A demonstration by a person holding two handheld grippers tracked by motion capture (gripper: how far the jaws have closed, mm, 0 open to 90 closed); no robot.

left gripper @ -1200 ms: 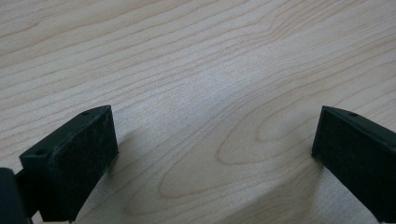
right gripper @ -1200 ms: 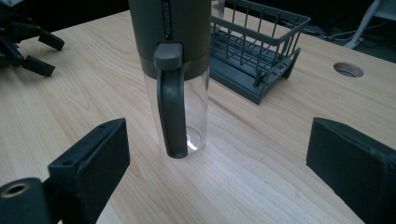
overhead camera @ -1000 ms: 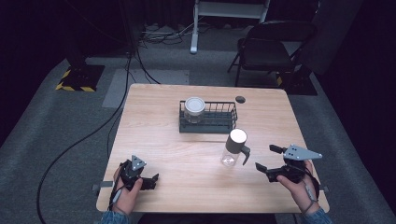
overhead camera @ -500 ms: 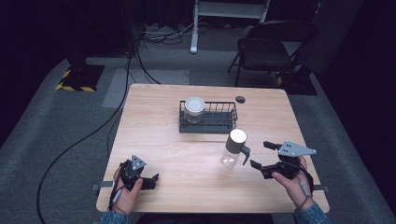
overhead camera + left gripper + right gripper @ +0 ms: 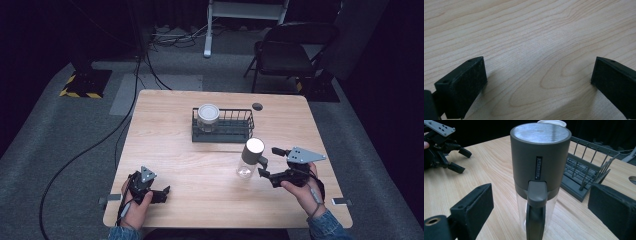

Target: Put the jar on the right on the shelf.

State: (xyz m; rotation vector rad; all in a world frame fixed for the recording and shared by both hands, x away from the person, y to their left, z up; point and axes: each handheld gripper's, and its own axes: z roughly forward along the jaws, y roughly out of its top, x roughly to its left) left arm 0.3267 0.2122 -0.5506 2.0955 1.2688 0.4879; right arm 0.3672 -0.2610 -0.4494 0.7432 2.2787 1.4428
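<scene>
While the left gripper (image 5: pixel 159 194) rests on the pale wooden table (image 5: pixel 165 145) with its jaws wide apart over bare wood, the right gripper (image 5: pixel 269 163) has slid in from the table's right side towards the clear glass jug with a dark grey lid and handle (image 5: pixel 249 158). Its jaws stand open, flanking the handle without touching it. The jug stands upright just in front of the black wire basket (image 5: pixel 231 127) that holds a white-lidded jar (image 5: pixel 207 116). A grasp on the handle looks imminent.

Black tools (image 5: pixel 274 163), denim cuffs (image 5: pixel 325 226)
</scene>
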